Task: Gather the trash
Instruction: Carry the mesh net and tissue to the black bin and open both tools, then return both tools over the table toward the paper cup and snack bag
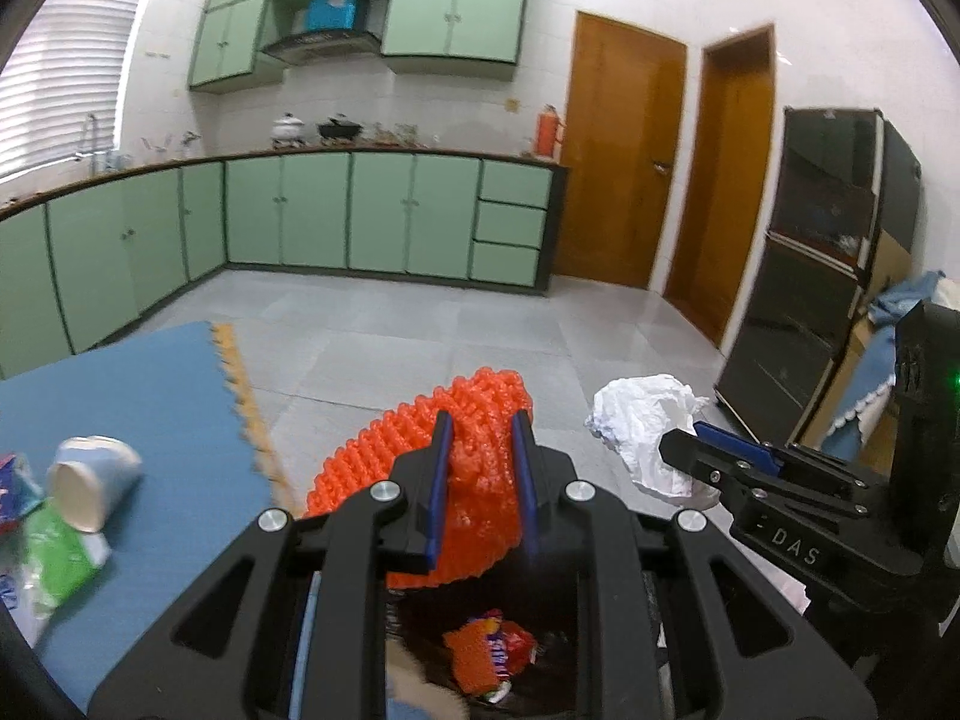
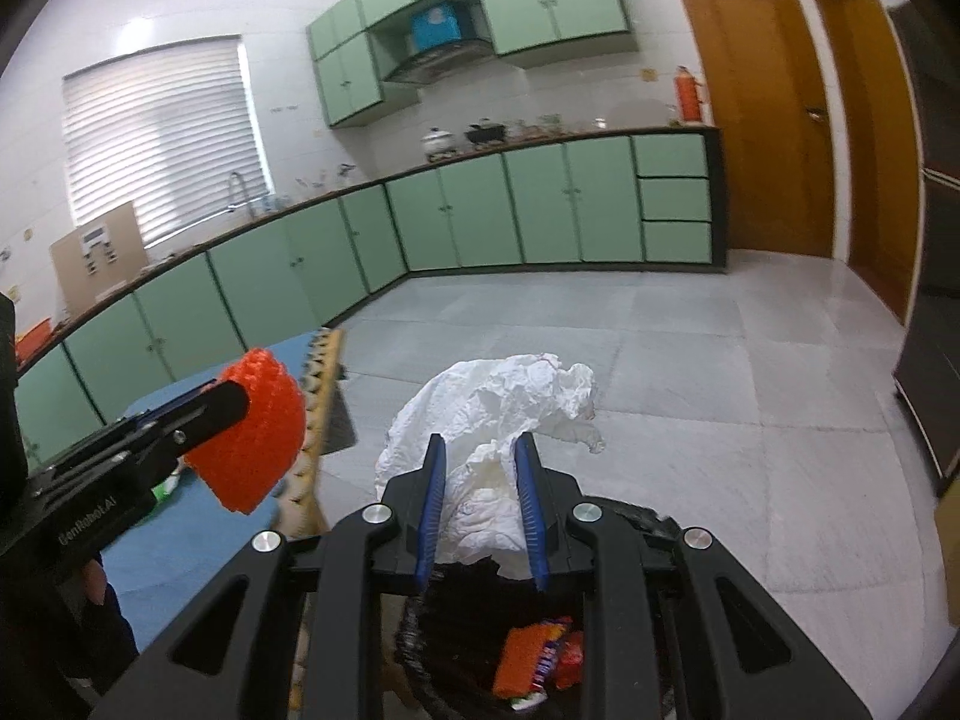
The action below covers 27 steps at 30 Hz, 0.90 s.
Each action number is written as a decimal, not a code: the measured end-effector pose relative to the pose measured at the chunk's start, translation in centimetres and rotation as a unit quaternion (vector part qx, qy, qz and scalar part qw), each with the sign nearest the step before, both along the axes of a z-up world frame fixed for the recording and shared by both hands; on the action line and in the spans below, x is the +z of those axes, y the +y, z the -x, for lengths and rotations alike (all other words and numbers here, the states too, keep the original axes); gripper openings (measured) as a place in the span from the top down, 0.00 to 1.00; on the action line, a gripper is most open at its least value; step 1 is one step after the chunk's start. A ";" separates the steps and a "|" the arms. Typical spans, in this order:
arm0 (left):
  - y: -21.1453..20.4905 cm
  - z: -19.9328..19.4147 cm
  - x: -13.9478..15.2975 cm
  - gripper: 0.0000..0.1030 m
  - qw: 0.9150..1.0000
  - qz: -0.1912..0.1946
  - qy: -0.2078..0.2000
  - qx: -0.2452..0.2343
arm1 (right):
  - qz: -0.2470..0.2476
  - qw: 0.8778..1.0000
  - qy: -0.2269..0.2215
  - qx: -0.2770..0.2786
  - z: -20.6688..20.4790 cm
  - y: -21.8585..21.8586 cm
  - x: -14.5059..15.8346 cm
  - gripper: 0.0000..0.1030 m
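Left wrist view: the left gripper (image 1: 483,420) is clenched on an orange foam net (image 1: 420,450), whose bulk fans out toward ten o'clock from the jaws. Straight below, at six o'clock, the dark mouth of the bin (image 1: 540,648) shows between the gripper's arms, with an orange wrapper (image 1: 486,648) already lying inside. At three o'clock the right gripper (image 1: 690,444) carries a crumpled white paper (image 1: 642,420). On the blue mat (image 1: 168,408) at nine o'clock more litter waits: a tipped paper cup (image 1: 90,480) and a green packet (image 1: 60,552) (both untouched).

Right wrist view: the right gripper (image 2: 480,444) is grasping the white paper (image 2: 498,414), which billows upward toward twelve o'clock past the fingertips. The bin (image 2: 420,630) sits at six o'clock, directly under the jaws, the wrapper (image 2: 528,660) visible in it. The left gripper (image 2: 231,405) with its net (image 2: 252,438) hangs at nine o'clock, seemingly over the mat's edge rather than the bin, though the fisheye makes that hard to judge.

So the drop turns on one thing: each load must be above the opening, and the right hand looks nearer to it.
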State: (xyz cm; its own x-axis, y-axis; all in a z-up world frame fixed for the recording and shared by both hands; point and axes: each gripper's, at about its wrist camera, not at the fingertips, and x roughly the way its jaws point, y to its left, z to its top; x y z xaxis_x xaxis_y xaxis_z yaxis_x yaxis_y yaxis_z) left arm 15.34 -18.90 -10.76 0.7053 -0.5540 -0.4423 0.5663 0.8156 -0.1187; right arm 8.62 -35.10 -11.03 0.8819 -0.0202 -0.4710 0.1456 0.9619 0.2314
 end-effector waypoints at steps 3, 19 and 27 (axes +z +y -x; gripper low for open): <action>-1.7 -0.5 -1.6 0.82 1.000 -0.008 0.012 -0.017 | -0.004 1.000 0.005 -0.020 0.5 -1.5 -0.9 0.77; -6.8 -4.8 -7.3 0.65 0.993 -0.051 0.098 -0.045 | -0.042 0.994 0.083 -0.062 -1.8 -5.5 -7.1 0.73; -5.0 -6.1 -6.4 0.54 0.993 -0.027 0.113 -0.025 | -0.043 0.991 0.102 -0.079 -1.9 -6.1 -7.9 0.48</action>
